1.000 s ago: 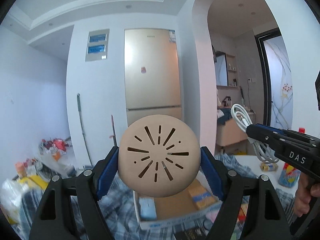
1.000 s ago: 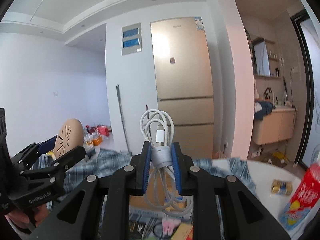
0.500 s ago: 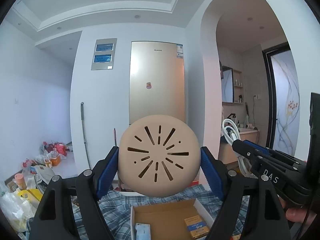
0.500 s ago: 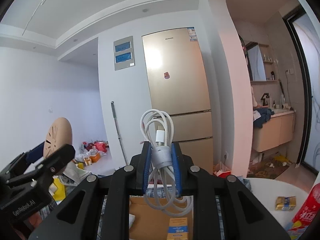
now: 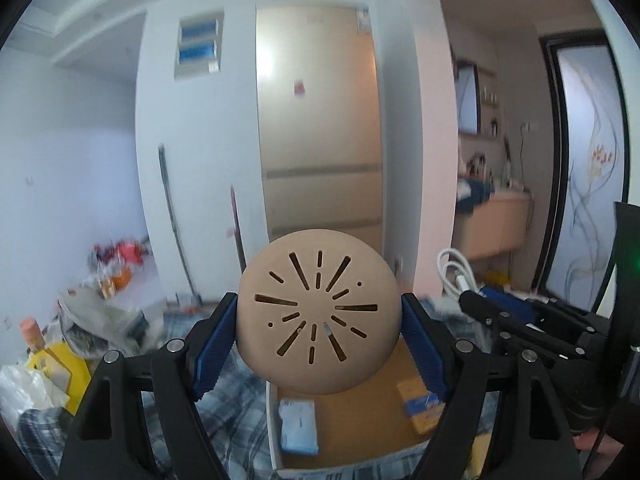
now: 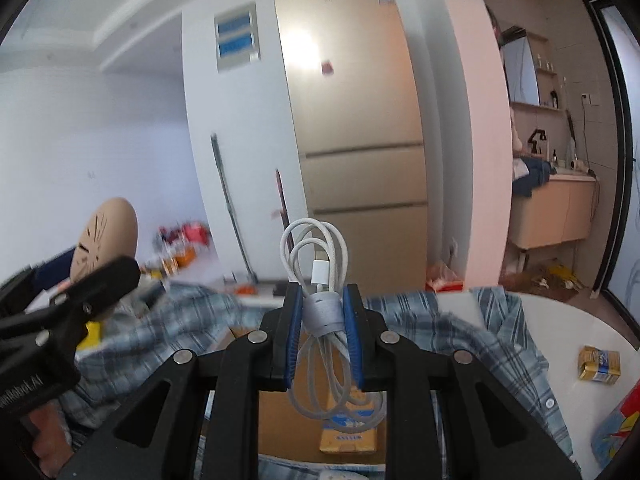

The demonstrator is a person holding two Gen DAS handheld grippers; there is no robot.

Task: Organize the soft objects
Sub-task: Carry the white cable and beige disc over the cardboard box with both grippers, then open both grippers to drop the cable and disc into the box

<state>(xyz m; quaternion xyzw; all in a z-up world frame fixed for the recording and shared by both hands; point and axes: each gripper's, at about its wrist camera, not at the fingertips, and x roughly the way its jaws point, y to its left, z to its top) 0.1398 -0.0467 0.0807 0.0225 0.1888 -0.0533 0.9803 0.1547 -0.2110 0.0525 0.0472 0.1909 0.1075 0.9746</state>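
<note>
My left gripper (image 5: 319, 322) is shut on a round tan disc with radial slots (image 5: 318, 312), its blue pads pressing both sides. It hangs above an open cardboard box (image 5: 362, 432) on a plaid cloth. My right gripper (image 6: 322, 326) is shut on a coiled white cable (image 6: 320, 280), held at its wrapped middle over the same cardboard box (image 6: 288, 412). In the left wrist view the right gripper (image 5: 484, 304) shows at the right with the cable (image 5: 454, 276). The left gripper and disc (image 6: 106, 236) appear at the left of the right wrist view.
Inside the box lie a blue-white packet (image 5: 298, 428) and a yellow-blue packet (image 5: 420, 408). A plaid cloth (image 6: 480, 328) covers a white table (image 6: 568, 320) with a small yellow carton (image 6: 599, 363). A gold fridge (image 5: 320, 120) stands behind; clutter (image 5: 80, 320) piles at the left.
Both wrist views dipped back down, so the box and plaid cloth fill more of the lower frame than half a second ago. Both grips are unchanged.
</note>
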